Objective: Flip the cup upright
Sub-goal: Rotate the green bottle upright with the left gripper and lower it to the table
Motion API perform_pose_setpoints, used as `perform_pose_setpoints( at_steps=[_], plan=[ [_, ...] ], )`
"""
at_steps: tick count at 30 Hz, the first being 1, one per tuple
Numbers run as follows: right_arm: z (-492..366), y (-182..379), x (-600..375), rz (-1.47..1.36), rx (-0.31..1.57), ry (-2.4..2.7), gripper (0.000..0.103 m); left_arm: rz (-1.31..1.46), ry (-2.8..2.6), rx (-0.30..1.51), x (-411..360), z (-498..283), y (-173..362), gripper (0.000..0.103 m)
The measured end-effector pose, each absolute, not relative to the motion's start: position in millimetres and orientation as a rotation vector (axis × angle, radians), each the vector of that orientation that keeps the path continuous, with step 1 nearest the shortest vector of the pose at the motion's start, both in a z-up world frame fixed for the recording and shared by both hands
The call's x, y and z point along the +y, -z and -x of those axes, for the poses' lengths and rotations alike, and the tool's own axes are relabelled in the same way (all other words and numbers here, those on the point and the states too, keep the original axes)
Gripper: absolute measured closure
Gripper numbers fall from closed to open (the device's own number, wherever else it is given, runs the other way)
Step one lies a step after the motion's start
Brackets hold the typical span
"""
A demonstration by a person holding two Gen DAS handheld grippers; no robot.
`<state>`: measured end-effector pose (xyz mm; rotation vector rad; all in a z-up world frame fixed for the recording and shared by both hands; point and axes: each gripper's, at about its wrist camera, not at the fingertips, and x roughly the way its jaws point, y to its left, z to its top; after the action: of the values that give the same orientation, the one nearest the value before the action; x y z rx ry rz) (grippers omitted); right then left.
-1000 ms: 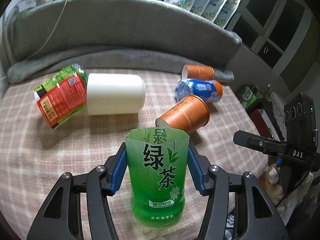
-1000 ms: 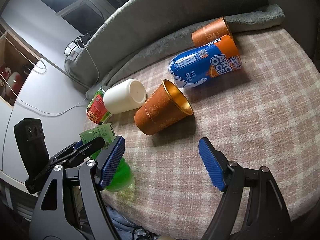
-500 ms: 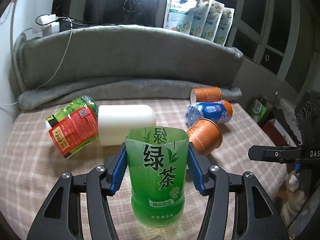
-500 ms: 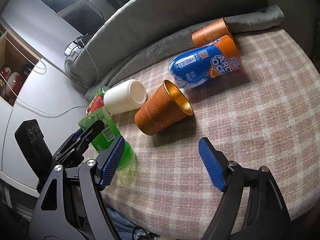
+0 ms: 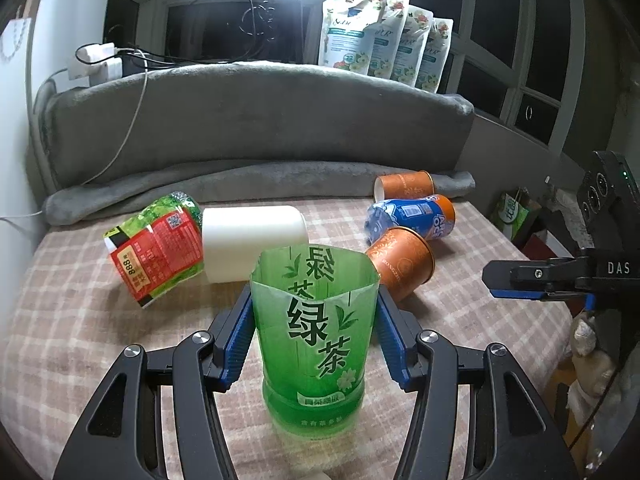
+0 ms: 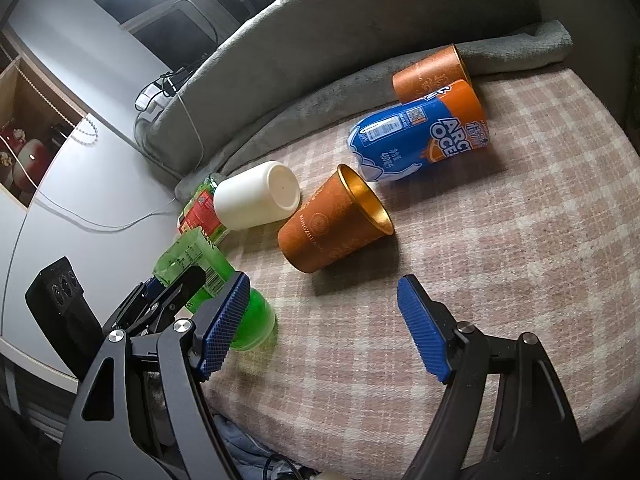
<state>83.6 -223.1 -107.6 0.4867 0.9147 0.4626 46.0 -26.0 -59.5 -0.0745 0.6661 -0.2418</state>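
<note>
A green cut-bottle cup point(image 5: 316, 336) with Chinese lettering stands upright, open end up, its base on the checked cloth point(image 5: 60, 344). My left gripper point(image 5: 314, 344) is shut on it, blue pads on both sides. In the right wrist view the green cup point(image 6: 216, 280) stands at the near left edge of the cloth, with the left gripper on it. My right gripper point(image 6: 320, 332) is open and empty above the cloth, in front of an orange cup point(image 6: 332, 228) that lies on its side.
Lying on their sides are a white cup point(image 5: 252, 240), a red-green cup point(image 5: 156, 248), a blue-orange cup point(image 5: 412, 220) and a second orange cup point(image 5: 404, 186). A grey padded backrest point(image 5: 240, 128) rims the far side. The cloth's edge drops off near the right gripper point(image 5: 540, 280).
The left gripper has tilted the green cup up and brought it down, so its base now rests on the cloth. The right gripper has stayed still.
</note>
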Motion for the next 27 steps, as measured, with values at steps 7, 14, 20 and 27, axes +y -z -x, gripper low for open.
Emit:
perform_pose_setpoints(
  at_steps=[7,14,20,27],
  plan=[
    [-78,105,-218,-0.448,0.894,-0.459,0.024,0.106,0.264,0.688,-20,-38,59,0.047],
    [-74,100,-216,-0.428,0.876,-0.455,0.024,0.132,0.292,0.714,-16,-33,58,0.047],
    [-70,98,-214,-0.423,0.87,-0.455,0.024,0.128,0.309,0.724,-16,-28,58,0.047],
    [-68,97,-214,-0.426,0.866,-0.455,0.024,0.135,0.328,0.739,-15,-26,57,0.046]
  ],
)
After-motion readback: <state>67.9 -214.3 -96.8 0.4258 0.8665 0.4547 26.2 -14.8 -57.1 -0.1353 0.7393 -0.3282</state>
